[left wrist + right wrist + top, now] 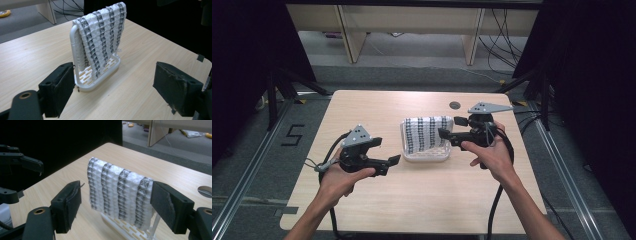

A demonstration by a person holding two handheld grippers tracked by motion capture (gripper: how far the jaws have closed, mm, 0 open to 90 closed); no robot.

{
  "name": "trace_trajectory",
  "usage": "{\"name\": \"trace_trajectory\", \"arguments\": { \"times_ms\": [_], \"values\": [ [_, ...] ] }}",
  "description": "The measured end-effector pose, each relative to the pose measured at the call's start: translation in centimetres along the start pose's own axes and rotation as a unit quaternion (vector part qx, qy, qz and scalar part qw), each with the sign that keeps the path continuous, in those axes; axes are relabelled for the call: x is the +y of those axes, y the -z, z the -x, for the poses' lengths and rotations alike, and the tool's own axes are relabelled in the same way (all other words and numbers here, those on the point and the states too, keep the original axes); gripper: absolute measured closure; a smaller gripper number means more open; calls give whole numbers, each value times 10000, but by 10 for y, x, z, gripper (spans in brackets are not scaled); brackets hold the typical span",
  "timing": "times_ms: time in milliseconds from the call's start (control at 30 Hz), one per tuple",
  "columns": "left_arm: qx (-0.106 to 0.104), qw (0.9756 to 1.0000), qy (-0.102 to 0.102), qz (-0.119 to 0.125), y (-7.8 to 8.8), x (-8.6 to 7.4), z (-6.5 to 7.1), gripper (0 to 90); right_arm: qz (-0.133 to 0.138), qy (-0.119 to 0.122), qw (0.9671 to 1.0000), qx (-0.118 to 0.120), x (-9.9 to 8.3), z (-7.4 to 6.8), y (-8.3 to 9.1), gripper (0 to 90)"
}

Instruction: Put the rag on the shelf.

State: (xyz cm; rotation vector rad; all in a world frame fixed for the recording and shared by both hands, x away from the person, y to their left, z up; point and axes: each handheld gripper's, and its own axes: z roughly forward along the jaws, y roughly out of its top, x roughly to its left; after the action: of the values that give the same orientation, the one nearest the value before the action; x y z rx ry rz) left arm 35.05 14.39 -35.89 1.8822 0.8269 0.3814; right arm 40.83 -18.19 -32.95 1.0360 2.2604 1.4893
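The right claw (446, 133) is closing in on the white cloth with grey woven stripes (428, 131), which is hanging over the white plastic rack (426, 156) on the pale wooden counter (422, 200); its jaws are standing apart, bracketing the cloth without pressing it. The left claw (395, 160), also apart and empty, is waiting beside the rack. Next, I judge, the right jaws need to pinch the cloth's top edge. A "5" is marked on the floor (293, 134).

A single figure "5" (292, 135), laid out in dark tape strips, marks the grey floor (257, 165) to the left of the wooden table (377, 200), seen from the high view. It is the one readable sign; the table, the cloth and the rack carry no legible writing, label or brand.
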Motion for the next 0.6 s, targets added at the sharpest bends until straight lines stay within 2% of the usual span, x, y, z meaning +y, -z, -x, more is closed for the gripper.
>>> {"name": "trace_trajectory", "arguments": {
  "times_ms": [33, 67, 100, 200, 233, 300, 500, 533, 567, 600],
  "values": [
    [52, 10000, -1, -31, 1, -1, 0, 165, -44, -67, 10000, -26, -1, -2, 1, 259],
    [28, 10000, 15, -1, 1, -3, -1, 165, 36, 99, 9999, 46, -2, 0, 0, 258],
    [30, 10000, 33, 4, 1, -5, -1, 166, -1, -26, 10000, 61, -4, -2, 1, 257],
    [14, 10000, 76, 50, 1, -10, -2, 166, 16, -24, 10000, 23, -7, -3, 1, 255],
    [40, 9999, 99, 33, 2, -12, -2, 166, 23, 60, 10000, 56, -8, -3, 1, 255],
    [34, 9999, 130, 14, 3, -15, -2, 166, 14, -49, 9999, 94, -10, -5, 1, 256],
    [64, 9998, 177, 91, 7, -21, -5, 166, 23, -42, 9999, 109, -16, -6, 3, 255],
    [62, 9997, 193, 114, 7, -22, -5, 166, 37, 25, 9999, 135, -16, -6, 2, 255],
    [103, 9998, 182, 73, 8, -23, -5, 166, 31, -84, 9999, 131, -17, -8, 3, 255],
    [87, 9998, 188, 80, 7, -24, -5, 166, -9, -9, 10000, 83, -18, -7, 4, 256]
  ]
}}
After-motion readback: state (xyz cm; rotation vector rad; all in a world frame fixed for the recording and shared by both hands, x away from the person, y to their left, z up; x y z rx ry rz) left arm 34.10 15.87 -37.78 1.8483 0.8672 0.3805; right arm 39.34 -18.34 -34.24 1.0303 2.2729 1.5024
